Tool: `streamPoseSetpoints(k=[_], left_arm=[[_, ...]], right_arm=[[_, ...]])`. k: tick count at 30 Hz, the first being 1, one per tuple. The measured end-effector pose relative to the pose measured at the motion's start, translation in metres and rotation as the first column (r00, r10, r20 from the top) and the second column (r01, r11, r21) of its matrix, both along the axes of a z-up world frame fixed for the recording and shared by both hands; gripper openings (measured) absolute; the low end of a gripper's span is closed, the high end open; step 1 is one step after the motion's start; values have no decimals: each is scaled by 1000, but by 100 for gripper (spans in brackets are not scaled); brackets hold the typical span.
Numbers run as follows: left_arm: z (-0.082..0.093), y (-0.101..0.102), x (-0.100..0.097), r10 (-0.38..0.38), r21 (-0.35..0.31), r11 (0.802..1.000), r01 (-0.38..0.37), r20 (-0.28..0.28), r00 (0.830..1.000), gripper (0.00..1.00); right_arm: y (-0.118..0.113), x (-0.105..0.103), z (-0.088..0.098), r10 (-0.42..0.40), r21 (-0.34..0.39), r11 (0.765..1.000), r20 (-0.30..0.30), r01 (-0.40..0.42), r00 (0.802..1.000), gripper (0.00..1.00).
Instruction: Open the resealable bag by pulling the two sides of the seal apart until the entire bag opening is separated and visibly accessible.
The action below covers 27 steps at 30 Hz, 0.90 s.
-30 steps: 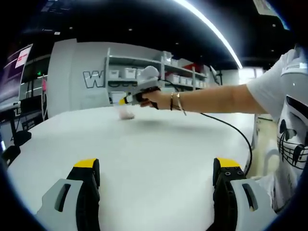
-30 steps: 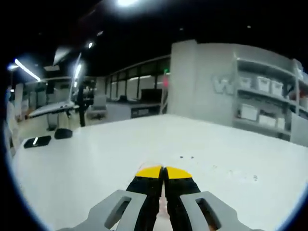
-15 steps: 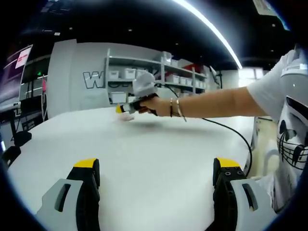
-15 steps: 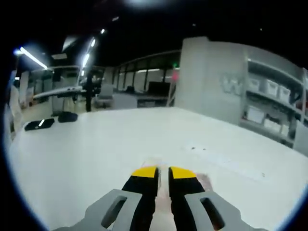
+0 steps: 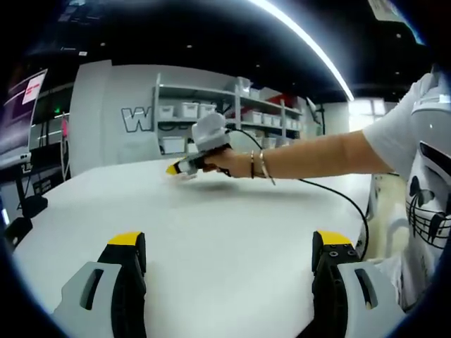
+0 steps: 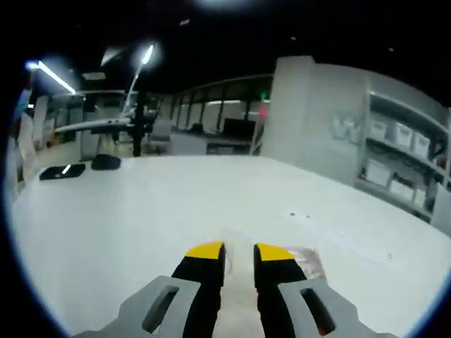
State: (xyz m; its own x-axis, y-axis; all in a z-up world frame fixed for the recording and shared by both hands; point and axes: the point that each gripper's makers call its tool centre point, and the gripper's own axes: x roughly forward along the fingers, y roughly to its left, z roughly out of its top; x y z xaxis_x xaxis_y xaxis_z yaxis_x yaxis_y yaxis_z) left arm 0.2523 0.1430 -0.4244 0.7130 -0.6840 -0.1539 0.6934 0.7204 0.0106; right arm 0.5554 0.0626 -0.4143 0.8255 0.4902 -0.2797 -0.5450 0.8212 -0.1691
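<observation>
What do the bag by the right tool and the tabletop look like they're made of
The bag looks like thin clear plastic film: the white surface shows through it, with pinkish contents inside, and its edges are faint. The tabletop looks like a smooth white laminate or painted board with a matte-to-satin finish, showing only soft reflections; the exact material is unclear.

Left gripper point(image 5: 229, 246) fingers spread wide; right gripper point(image 6: 240, 252), arm outstretched, fingers slightly parted.
</observation>
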Motion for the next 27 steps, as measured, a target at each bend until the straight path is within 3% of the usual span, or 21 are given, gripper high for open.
streamPoseSetpoints(k=[11,27], left_arm=[[3,1,-3,1,0,1000,-1,10,1000,97],[6,2,-4,2,1,1000,-2,19,1000,97]], right_arm=[[1,-3,1,2,-11,1000,37,-1,999,24],[3,-4,5,6,-2,1000,50,-6,999,26]])
